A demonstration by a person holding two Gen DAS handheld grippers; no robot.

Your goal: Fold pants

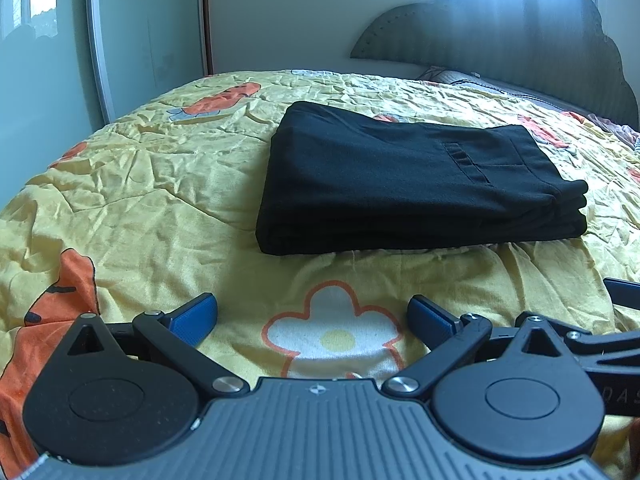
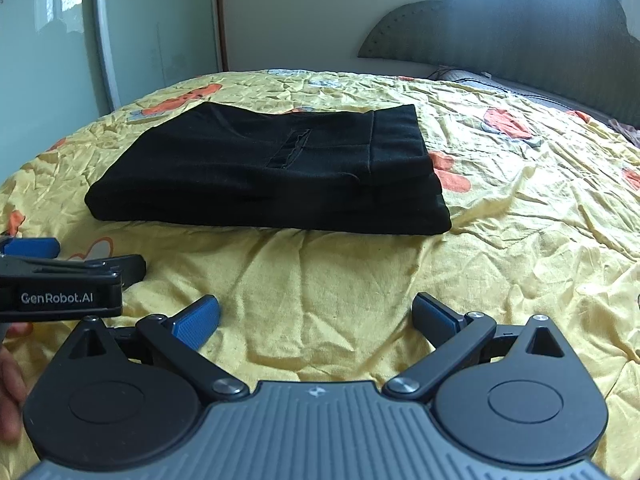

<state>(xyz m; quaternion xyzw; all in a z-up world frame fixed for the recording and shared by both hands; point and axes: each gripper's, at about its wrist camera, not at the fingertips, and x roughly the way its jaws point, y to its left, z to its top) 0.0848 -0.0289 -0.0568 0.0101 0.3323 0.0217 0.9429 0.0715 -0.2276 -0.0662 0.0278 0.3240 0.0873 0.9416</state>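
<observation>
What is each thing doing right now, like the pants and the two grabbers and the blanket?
black pants: folded into a flat stack, lying on the bed, nothing touching them.
left gripper: open, empty, short of the pants.
right gripper: open, empty, short of the pants.
yellow bedspread: spread over the bed, wrinkled.
headboard: upright at the far end.

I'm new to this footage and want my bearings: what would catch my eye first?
The black pants, folded into a thick neat stack, lie mid-bed on the crumpled yellow bedspread with orange cartoon prints. Nearer the cameras, the left gripper and right gripper are both open and empty, short of the stack.
</observation>
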